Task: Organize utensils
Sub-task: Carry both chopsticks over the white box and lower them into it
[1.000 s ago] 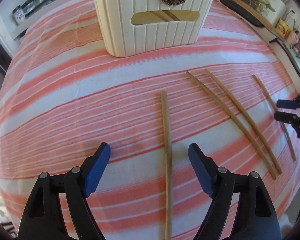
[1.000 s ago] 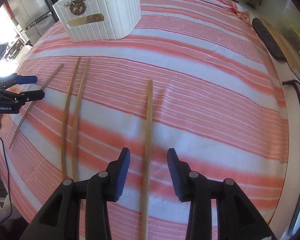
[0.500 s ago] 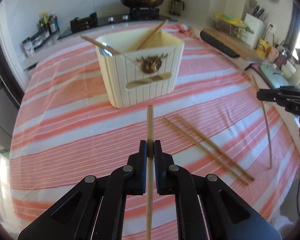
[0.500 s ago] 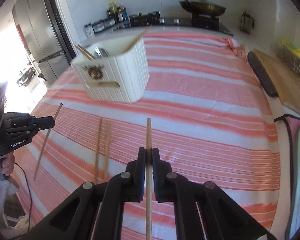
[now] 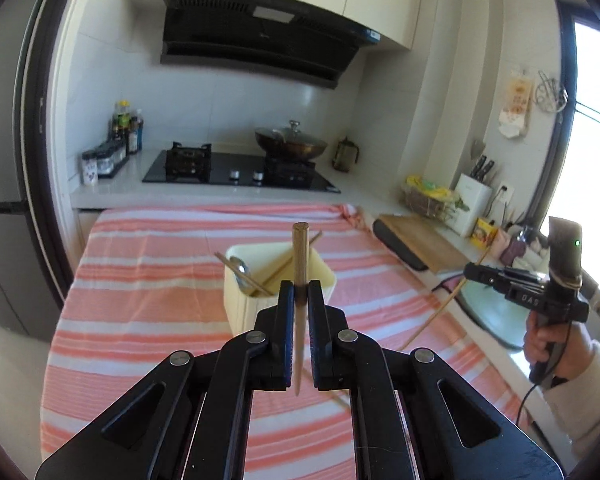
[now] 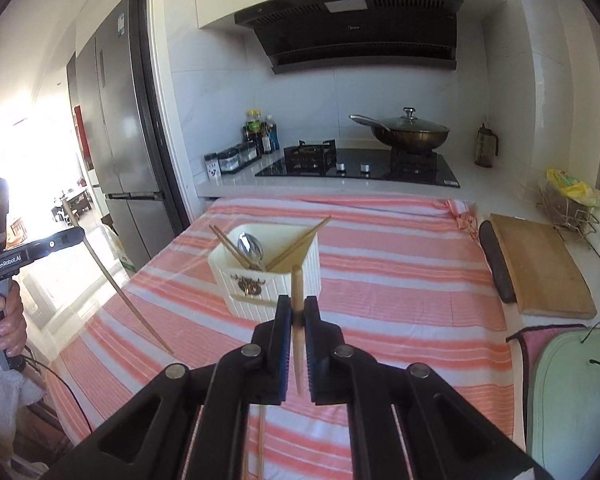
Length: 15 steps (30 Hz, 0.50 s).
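My left gripper (image 5: 301, 294) is shut on a wooden chopstick (image 5: 300, 256) and holds it lifted, pointing at the cream utensil holder (image 5: 240, 308). My right gripper (image 6: 297, 309) is shut on another wooden chopstick (image 6: 297, 286), also lifted, just short of the holder (image 6: 256, 284). The holder stands on the striped cloth and contains chopsticks and a metal spoon (image 6: 250, 246). Each gripper shows in the other's view: the right one (image 5: 470, 270) with its chopstick slanting down, the left one (image 6: 78, 234) likewise. Two chopsticks (image 6: 260, 440) lie on the cloth below my right gripper.
The table has a pink and white striped cloth (image 6: 400, 280). A wooden cutting board (image 6: 540, 268) and a dark roll (image 6: 496, 260) lie at its right edge. A stove with a lidded wok (image 6: 404, 130) stands behind, a fridge (image 6: 112, 120) at the left.
Both grippers closed on a chopstick lying on the cloth, then rose and tilted up. The views now look level across the kitchen, with both chopsticks off the table.
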{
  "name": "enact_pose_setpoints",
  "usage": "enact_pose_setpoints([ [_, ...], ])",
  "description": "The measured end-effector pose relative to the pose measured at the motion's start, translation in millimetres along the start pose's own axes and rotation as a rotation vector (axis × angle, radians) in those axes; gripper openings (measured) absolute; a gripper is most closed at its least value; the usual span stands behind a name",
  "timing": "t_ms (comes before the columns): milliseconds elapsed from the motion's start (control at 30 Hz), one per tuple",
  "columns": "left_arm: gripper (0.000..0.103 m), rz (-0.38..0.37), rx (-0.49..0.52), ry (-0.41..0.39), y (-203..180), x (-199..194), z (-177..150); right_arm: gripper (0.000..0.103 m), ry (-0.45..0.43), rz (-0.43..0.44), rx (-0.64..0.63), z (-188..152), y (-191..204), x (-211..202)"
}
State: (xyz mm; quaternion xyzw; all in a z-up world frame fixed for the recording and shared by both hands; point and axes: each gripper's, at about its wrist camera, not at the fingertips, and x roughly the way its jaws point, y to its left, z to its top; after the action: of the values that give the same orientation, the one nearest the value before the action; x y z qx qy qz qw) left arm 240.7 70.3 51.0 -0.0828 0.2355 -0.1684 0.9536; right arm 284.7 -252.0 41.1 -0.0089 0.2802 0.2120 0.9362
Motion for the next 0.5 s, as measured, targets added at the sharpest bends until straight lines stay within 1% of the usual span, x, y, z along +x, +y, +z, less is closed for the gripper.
enact_pose_setpoints([
  [100, 0.005, 0.003, -0.029, -0.063, 7, 2, 36, 0.007, -0.062, 0.012, 0.024, 36, 0, 7],
  [200, 0.005, 0.051, -0.028, -0.144, 11, 14, 69, 0.007, -0.137, 0.014, 0.023, 77, 4, 18],
  [267, 0.005, 0.073, -0.04, -0.17, 16, 30, 82, 0.007, -0.19, 0.012, 0.021, 100, 8, 28],
  [333, 0.005, 0.091, -0.058, -0.171, 23, 53, 89, 0.007, -0.23, 0.016, 0.024, 117, 12, 41],
  [400, 0.005, 0.103, -0.085, -0.153, 30, 76, 88, 0.007, -0.259, 0.015, 0.016, 126, 19, 56],
  [467, 0.005, 0.103, -0.103, -0.117, 35, 100, 83, 0.007, -0.283, 0.008, -0.006, 127, 26, 75],
  [500, 0.005, 0.105, -0.108, -0.089, 38, 114, 79, 0.007, -0.277, 0.002, -0.018, 126, 29, 87],
])
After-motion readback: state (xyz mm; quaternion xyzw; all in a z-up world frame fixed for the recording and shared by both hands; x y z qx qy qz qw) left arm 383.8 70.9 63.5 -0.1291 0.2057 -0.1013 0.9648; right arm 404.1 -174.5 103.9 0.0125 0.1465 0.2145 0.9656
